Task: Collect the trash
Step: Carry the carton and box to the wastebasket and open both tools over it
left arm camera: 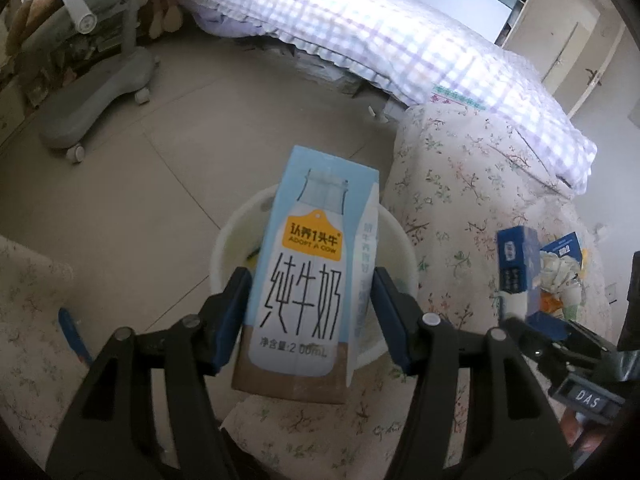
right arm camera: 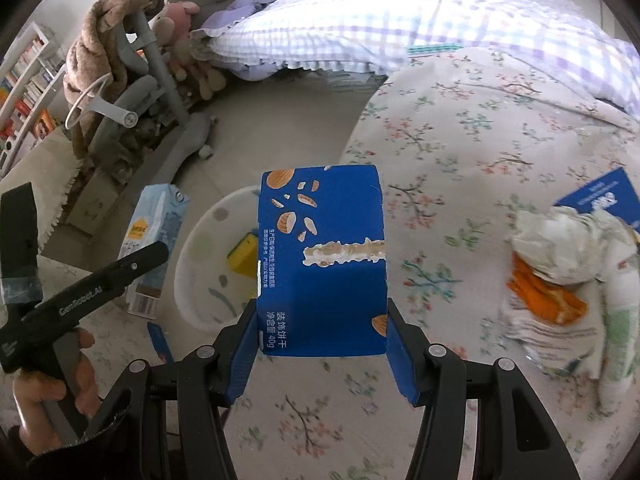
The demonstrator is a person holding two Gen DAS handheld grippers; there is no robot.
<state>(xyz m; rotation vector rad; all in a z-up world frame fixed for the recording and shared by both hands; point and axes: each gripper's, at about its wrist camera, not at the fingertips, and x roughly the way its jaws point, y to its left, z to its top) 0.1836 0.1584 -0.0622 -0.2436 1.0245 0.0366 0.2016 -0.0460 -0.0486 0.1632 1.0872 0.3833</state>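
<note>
My left claw (left arm camera: 308, 316) clamps one milk carton (left arm camera: 304, 276) upright between its pads, directly over the one white bin (left arm camera: 236, 236) on the floor by the bed's edge. My right claw (right arm camera: 320, 344) grips one blue biscuit box (right arm camera: 324, 260); farther along the floral bed (right arm camera: 460, 128) lie one crumpled wrapper pile (right arm camera: 560, 248) and one more blue box (right arm camera: 600, 196).

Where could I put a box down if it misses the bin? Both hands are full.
Bare floral bedspread lies between the white bin and the crumpled wrapper pile; the tiled floor past the bin is open too. It is crowded around the wrappers and by the grey chair base.
</note>
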